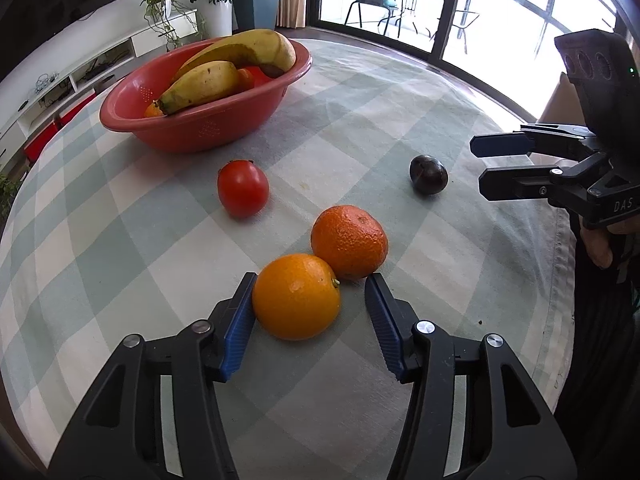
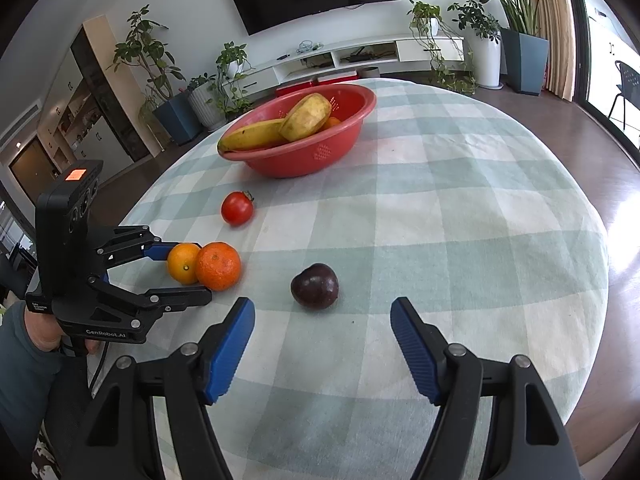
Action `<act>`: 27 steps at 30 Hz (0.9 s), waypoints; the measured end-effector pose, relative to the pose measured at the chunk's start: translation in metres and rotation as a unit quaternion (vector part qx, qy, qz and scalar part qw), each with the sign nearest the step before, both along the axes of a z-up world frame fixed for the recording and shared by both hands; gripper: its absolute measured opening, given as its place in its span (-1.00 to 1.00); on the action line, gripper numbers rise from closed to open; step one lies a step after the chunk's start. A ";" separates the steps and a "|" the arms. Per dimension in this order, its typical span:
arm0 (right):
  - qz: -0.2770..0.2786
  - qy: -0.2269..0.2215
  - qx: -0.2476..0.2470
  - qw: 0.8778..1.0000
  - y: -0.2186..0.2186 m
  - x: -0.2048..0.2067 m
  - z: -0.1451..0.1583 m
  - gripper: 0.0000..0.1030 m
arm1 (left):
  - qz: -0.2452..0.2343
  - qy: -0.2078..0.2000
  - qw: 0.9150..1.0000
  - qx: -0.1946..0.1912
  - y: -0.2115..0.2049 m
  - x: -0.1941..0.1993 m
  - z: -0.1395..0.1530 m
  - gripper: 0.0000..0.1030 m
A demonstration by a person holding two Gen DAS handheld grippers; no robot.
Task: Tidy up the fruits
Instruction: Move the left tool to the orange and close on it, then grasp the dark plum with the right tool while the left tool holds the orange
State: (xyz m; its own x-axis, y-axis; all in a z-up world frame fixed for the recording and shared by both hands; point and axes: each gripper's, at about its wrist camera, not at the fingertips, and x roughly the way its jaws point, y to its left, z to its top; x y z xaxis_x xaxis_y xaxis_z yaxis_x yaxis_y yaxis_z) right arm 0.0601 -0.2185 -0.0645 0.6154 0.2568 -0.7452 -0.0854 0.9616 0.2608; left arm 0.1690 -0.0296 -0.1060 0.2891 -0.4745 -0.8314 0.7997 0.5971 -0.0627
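A smooth orange (image 1: 297, 297) lies between the open fingers of my left gripper (image 1: 310, 286); the left pad touches it, the right pad stands apart. A rough tangerine (image 1: 349, 241) touches it just beyond. A red tomato (image 1: 242, 188) and a dark plum (image 1: 428, 174) lie loose on the cloth. A red basket (image 1: 200, 128) at the far left holds two bananas (image 1: 236, 68) and small orange fruits. My right gripper (image 2: 322, 312) is open and empty, just short of the plum (image 2: 315, 285). The left gripper (image 2: 188, 272) straddles the orange (image 2: 183, 262).
The round table has a green-and-white checked cloth (image 2: 460, 216). Its edge drops off close on the right (image 2: 600, 280). Plants, a TV and a low white cabinet stand beyond the table. A glass door with chairs outside is at the back in the left wrist view.
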 end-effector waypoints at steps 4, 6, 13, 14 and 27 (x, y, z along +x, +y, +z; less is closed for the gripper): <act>-0.001 0.000 0.000 1.000 0.000 0.000 0.000 0.42 | 0.009 -0.002 1.000 -0.006 0.002 0.000 0.000 -0.21; 0.000 0.001 0.000 1.000 0.000 0.000 0.000 0.42 | 0.013 0.002 1.000 -0.011 0.003 0.000 0.000 -0.29; 0.001 0.003 -0.005 1.000 0.002 0.001 -0.002 0.40 | 0.034 0.012 0.999 -0.031 0.014 -0.004 0.001 -0.29; 0.001 0.003 -0.006 1.000 0.002 0.001 -0.002 0.40 | 0.039 0.014 0.999 -0.033 0.016 -0.005 0.001 -0.29; 0.013 0.008 -0.037 0.999 0.015 0.015 -0.008 0.32 | 0.122 0.027 0.987 -0.098 0.046 -0.025 0.012 -0.29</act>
State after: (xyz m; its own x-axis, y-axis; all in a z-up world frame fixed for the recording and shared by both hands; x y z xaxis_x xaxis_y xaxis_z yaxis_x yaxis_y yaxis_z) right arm 0.0753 -0.2037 -0.0726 0.5977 0.2172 -0.7718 -0.1075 0.9756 0.1913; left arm 0.1444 0.0168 -0.0944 0.3727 -0.5498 -0.7476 0.6265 0.7434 -0.2343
